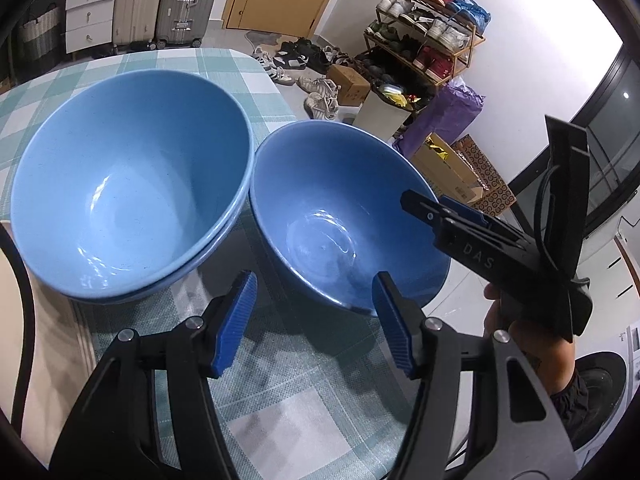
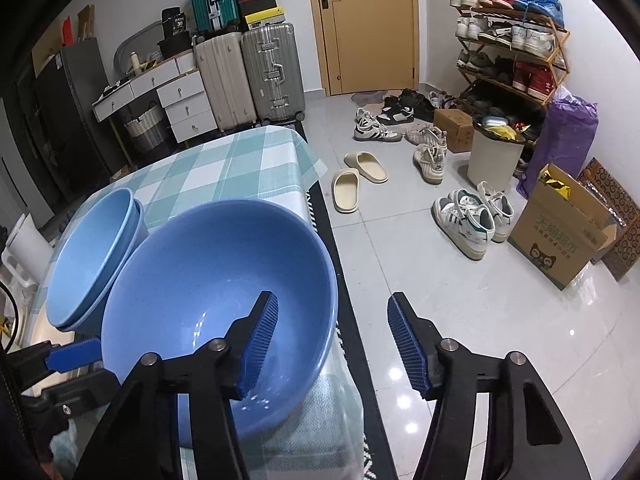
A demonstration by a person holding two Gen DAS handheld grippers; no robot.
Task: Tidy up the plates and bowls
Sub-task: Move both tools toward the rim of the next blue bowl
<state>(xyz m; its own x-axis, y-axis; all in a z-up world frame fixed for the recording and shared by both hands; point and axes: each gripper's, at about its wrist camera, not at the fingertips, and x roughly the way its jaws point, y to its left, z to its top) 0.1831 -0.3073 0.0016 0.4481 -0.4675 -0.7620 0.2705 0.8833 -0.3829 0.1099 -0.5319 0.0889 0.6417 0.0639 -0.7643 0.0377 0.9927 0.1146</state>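
Two grippers close in on one loose blue bowl (image 1: 340, 216) sitting at the near corner of the checked tablecloth (image 1: 280, 400), just beside a nested stack of bowls (image 1: 128, 184) that its rim touches or nearly touches. My left gripper (image 1: 314, 324) stands partly open with the bowl's near wall entering the gap, the pads not pressing on anything yet. My right gripper (image 2: 332, 344) straddles the opposite rim, one pad inside the bowl and the other outside over the floor, also not clamped as far as I can tell. To do this well, I reckon I should seat both pairs of pads squarely over the rim before squeezing, lift level with both hands together, and clear the stack's edge before lowering the bowl into it. The bowl overhangs the table's edge, so a one-sided pull could tip it off.
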